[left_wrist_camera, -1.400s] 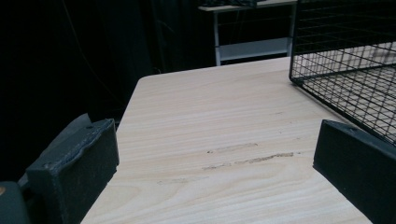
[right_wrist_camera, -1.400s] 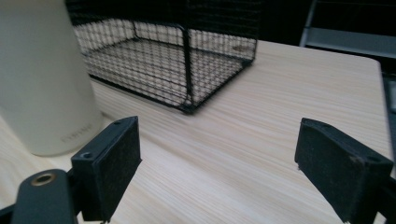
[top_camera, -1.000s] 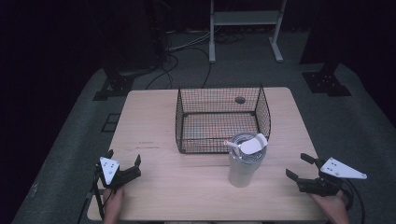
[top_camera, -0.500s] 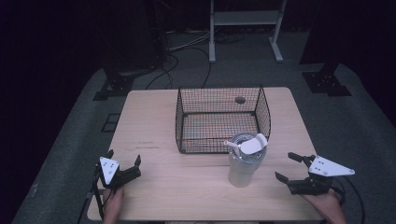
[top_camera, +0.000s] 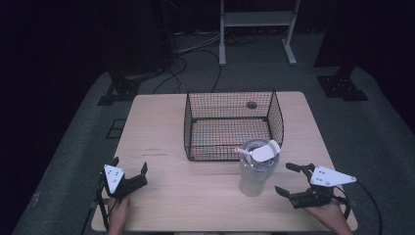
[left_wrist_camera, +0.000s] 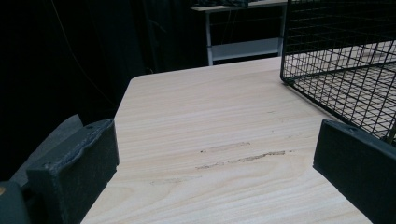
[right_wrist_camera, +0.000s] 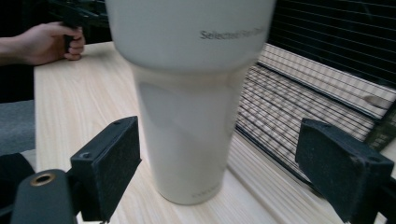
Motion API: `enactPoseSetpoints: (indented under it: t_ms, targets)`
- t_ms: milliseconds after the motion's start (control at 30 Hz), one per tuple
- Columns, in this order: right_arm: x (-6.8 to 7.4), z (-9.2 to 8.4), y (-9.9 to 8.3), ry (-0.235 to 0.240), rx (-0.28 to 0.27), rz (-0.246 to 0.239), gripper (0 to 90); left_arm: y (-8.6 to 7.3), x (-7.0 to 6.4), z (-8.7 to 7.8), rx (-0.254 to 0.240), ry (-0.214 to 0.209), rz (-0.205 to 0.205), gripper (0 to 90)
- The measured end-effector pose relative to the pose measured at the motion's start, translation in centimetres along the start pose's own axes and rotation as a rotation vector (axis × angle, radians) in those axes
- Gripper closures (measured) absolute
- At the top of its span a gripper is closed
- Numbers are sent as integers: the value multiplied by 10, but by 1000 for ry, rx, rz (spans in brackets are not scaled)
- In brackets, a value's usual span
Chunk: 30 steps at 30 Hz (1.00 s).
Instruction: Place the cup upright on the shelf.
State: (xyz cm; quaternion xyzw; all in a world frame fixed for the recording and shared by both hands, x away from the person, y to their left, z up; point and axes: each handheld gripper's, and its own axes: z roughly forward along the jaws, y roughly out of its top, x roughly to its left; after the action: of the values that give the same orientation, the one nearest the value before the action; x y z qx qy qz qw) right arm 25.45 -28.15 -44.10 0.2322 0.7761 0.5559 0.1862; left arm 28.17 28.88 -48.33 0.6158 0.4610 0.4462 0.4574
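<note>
A white tumbler with a lid and a straw stands upright on the wooden table, just in front of a black wire basket. My right gripper is open a little to the tumbler's right, jaws pointing at it. In the right gripper view the tumbler stands close ahead between the wide-apart jaws of the right gripper, untouched. My left gripper rests open near the table's front left corner. Bare wood lies between the jaws of the left gripper.
The basket looks empty and sits mid-table toward the back. A person's hand holds the left gripper at the far side of the right gripper view. A metal stand and cables lie on the floor behind the table.
My right gripper has moved left toward the tumbler, still open. The left gripper, tumbler and basket have not moved.
</note>
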Motion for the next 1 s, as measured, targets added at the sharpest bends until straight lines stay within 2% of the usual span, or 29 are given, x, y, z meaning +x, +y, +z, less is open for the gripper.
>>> enactPoseSetpoints:
  t_ms: [67, 167, 200, 233, 267, 467, 533, 600, 700, 800, 1000]
  targets:
    - [1, 2, 0, 9, 2, 3, 130, 0, 0, 0, 0, 0, 0, 0]
    - [3, 8, 4, 66, -23, 23, 131, 0, 1, 0, -1, 0, -7, 0]
    - [5, 13, 8, 87, -17, 10, 130, 0, 2, -1, -9, 1, -26, 0]
    - [5, 13, 8, 87, -17, 10, 130, 0, 2, -1, -9, 1, -26, 0]
    - [4, 18, 11, 112, -22, 13, 130, 0, 4, -1, -10, 1, -45, 0]
    - [1, 27, 11, 86, 17, 16, 130, -1, 9, -2, -19, -9, -87, 0]
    - [0, 33, 10, 100, 23, 25, 130, -1, 12, -2, -19, -11, -114, 0]
    - [0, 37, 10, 104, 20, 29, 130, -1, 13, -2, -22, -14, -122, 0]
    - [1, 44, 13, 111, 15, 6, 129, -1, 12, -2, -22, -16, -117, 0]
    - [-1, 50, 12, 112, 18, 14, 125, -1, 11, -2, -24, -25, -111, 0]
    - [-1, 58, 10, 121, -9, 28, 91, -1, 11, -2, -24, -26, -111, 0]
